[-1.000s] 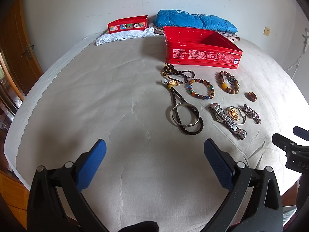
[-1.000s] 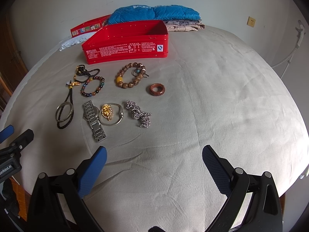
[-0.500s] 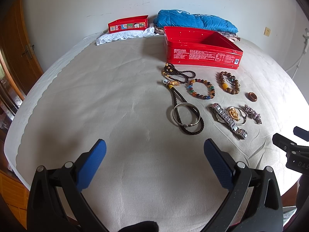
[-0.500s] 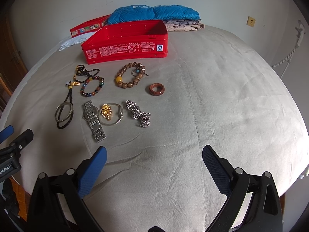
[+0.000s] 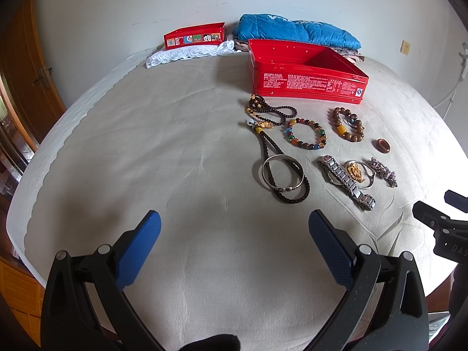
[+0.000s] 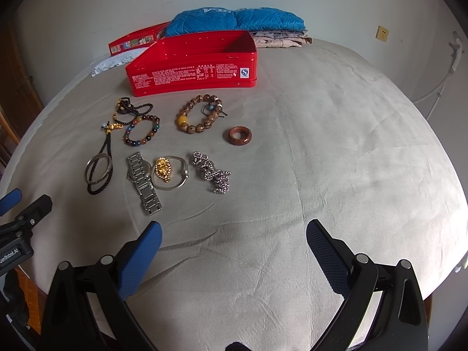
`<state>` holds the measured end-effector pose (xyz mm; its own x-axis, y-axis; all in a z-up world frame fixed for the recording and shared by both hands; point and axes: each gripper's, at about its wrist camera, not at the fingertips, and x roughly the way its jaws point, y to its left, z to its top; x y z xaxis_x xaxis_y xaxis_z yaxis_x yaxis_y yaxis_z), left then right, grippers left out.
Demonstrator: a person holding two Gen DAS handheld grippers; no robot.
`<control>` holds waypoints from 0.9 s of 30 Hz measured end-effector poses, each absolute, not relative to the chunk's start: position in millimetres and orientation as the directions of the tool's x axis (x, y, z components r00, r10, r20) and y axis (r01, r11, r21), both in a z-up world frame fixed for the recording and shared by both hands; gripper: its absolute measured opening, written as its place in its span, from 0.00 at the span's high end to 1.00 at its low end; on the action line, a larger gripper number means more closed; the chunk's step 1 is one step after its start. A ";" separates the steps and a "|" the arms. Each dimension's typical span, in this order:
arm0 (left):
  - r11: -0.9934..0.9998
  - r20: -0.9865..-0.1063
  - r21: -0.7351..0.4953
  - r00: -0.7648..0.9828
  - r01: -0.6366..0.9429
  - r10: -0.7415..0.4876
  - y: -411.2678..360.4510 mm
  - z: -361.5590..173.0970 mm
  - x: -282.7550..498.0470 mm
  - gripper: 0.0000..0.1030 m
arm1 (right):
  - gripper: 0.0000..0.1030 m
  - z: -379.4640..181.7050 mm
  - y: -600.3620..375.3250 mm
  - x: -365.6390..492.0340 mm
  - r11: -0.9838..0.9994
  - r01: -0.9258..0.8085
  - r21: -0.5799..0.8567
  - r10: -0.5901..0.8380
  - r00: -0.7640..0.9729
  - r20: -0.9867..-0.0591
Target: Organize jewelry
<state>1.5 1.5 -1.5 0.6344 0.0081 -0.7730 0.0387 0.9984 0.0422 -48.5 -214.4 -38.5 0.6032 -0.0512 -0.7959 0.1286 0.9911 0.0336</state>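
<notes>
Both grippers hung above the near edge of a bed (image 6: 336, 122) covered in a grey-beige sheet. The left gripper (image 5: 234, 231) had its blue-padded jaws spread wide with nothing between them; the right gripper (image 6: 234, 237) stood the same way, wide apart and empty, and its black tip also showed at the right edge of the left wrist view.

The jewelry lay in a loose cluster on the sheet, in front of an open red tin (image 6: 193, 64) whose inside looked bare. Nearest the tin: a dark beaded necklace (image 5: 270, 111) with a gold charm, a multicoloured bead bracelet (image 5: 305, 134), and a brown wooden-bead bracelet (image 6: 199, 114) with one yellow bead. Just beside that bracelet sat a reddish-brown ring (image 6: 240, 135), apart from the rest.

Nearer the grippers: a silver bangle (image 5: 282, 172) lying across a dark braided cord, a metal-link watch (image 6: 143, 178), a thin silver hoop with a gold pendant (image 6: 165, 171) inside it (touching the watch, as far as I could tell), and a sparkling rhinestone piece (image 6: 212, 172).

Behind the tin were its red lid (image 5: 194, 35), on white lace cloth (image 5: 187, 54), and a folded blue quilt (image 5: 295, 30).
</notes>
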 end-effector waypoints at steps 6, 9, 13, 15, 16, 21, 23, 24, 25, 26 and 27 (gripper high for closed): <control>0.998 -0.773 0.043 0.634 0.038 0.009 1.2 0.9 3.0 0.03 | 0.04 -36.7 -213.1 -44.0 0.994 0.105 0.009 -0.056 0.602 -0.797; 0.998 -0.774 0.038 0.633 0.049 -0.001 3.1 0.8 4.2 0.03 | 0.04 -35.1 -215.0 -38.8 0.997 0.080 0.016 -0.035 0.598 -0.801; 0.997 -0.777 0.006 0.628 0.078 -0.045 7.8 1.9 12.0 0.03 | 0.04 -34.8 -219.3 -28.7 0.999 0.035 0.026 0.000 0.584 -0.812; 0.996 -0.789 -0.007 0.612 0.092 -0.062 7.9 3.2 18.9 0.03 | 0.04 -36.7 -222.1 -22.7 0.999 0.007 0.051 0.038 0.566 -0.823; 0.995 -0.797 -0.018 0.600 0.097 -0.073 8.7 3.4 22.9 0.03 | 0.04 -38.0 -225.5 -18.7 0.996 0.001 0.084 0.070 0.555 -0.829; 0.986 -0.843 -0.095 0.515 0.139 -0.154 5.7 -3.1 47.6 0.03 | 0.06 -35.7 -246.8 -1.7 0.983 0.029 0.183 0.139 0.540 -0.830; 0.982 -0.856 -0.121 0.486 0.144 -0.177 4.5 -5.3 61.3 0.04 | 0.06 -33.1 -252.2 4.0 0.982 0.040 0.184 0.134 0.545 -0.828; 0.982 -0.859 -0.126 0.480 0.141 -0.180 3.9 -5.9 66.9 0.04 | 0.06 -32.5 -254.2 7.2 0.982 0.041 0.184 0.133 0.543 -0.829; 0.982 -0.865 -0.132 0.468 0.132 -0.179 3.8 -6.9 75.9 0.04 | 0.06 -32.4 -255.4 11.0 0.983 0.037 0.182 0.134 0.538 -0.832; 0.981 -0.869 -0.140 0.459 0.131 -0.185 3.2 -6.8 82.2 0.04 | 0.06 -32.5 -256.7 14.5 0.983 0.032 0.181 0.137 0.532 -0.836; 0.981 -0.872 -0.142 0.453 0.131 -0.187 1.7 -6.8 87.9 0.04 | 0.08 -32.9 -256.9 18.1 0.984 0.025 0.176 0.137 0.526 -0.839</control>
<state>87.9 1.7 -6.8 0.4534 -0.1866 -0.8715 0.1312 0.9812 -0.1418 18.1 -256.9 -32.9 0.5260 0.1370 -0.8394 0.0253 0.9840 0.1764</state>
